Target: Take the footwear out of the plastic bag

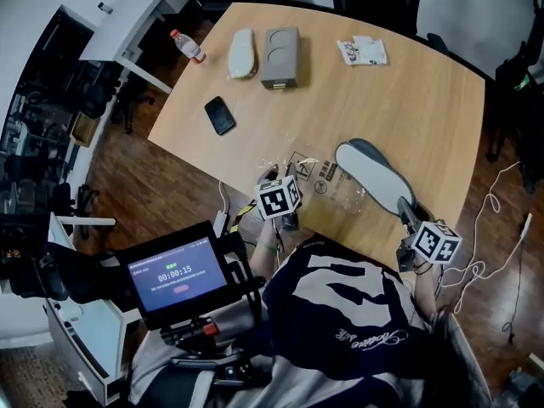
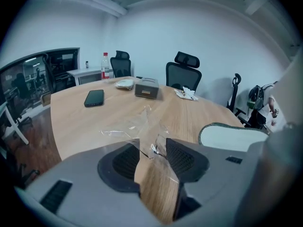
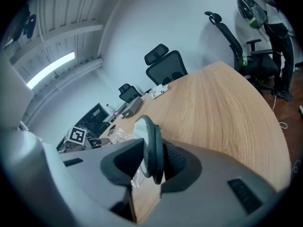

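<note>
A grey slipper with a white insole (image 1: 372, 175) lies on the wooden table (image 1: 408, 100), outside the bag. My right gripper (image 1: 407, 212) is shut on its heel rim, and the slipper's edge (image 3: 150, 145) stands upright between the pads of that gripper (image 3: 152, 168). The clear plastic bag (image 1: 325, 182) lies crumpled just left of the slipper. My left gripper (image 1: 273, 177) is at the bag's left end. In its own view the left gripper (image 2: 152, 156) stands open, with a flap of the bag (image 2: 142, 126) hanging loose between the pads. The slipper (image 2: 232, 137) shows at the right there.
Further back on the table are a black phone (image 1: 219, 115), a grey box (image 1: 280, 58), a white object (image 1: 242, 53), a water bottle (image 1: 187, 47) and a small packet (image 1: 361, 51). Office chairs (image 2: 183, 74) ring the far side. A timer screen (image 1: 177, 277) sits near my body.
</note>
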A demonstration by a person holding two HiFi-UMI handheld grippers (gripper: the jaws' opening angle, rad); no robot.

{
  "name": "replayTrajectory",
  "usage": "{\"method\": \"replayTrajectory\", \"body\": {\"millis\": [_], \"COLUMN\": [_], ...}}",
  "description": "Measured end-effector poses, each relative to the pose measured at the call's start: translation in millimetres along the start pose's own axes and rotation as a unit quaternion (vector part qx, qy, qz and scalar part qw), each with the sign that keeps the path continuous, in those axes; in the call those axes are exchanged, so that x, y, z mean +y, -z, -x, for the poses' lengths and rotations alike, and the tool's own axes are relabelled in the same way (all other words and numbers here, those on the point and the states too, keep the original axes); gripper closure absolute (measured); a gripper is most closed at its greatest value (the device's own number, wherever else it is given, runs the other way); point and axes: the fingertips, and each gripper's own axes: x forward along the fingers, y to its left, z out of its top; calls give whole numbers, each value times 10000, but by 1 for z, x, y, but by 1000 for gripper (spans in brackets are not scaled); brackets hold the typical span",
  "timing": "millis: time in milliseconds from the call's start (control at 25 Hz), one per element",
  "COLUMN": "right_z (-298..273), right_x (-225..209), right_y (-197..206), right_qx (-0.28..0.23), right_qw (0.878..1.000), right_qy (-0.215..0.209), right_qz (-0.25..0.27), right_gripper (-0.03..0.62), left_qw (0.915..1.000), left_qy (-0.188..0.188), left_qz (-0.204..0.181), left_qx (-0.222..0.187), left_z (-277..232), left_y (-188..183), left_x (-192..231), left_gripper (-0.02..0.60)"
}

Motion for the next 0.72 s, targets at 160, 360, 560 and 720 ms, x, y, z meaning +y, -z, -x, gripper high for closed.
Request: {"method": "replayTrajectory", "body": {"millis": [160,360,560,720], "right_z": [4,5,2,2], "right_x": [-14,-19,-18,-16], "right_y": [-4,-6,0,0], "right_qx": [-89,-159,-133,-165], "right_qw": [9997,9996,9997,9997], "right_qy": [209,248,194,156], "right_qz": [12,6,-48,-54], "right_gripper": [491,491,491,491], "left_qw": [9995,9977,9705,9725], "left_qy": [48,-644,-2003,-1370], "left_qz": [197,15,-1023,-1389], "left_qx": [250,225,-869,-1273], "left_z": [3,14,44,42], "left_y": [14,17,-20,-42], "left_x": [9,34,56,17], "left_gripper": [365,310,304,304]}}
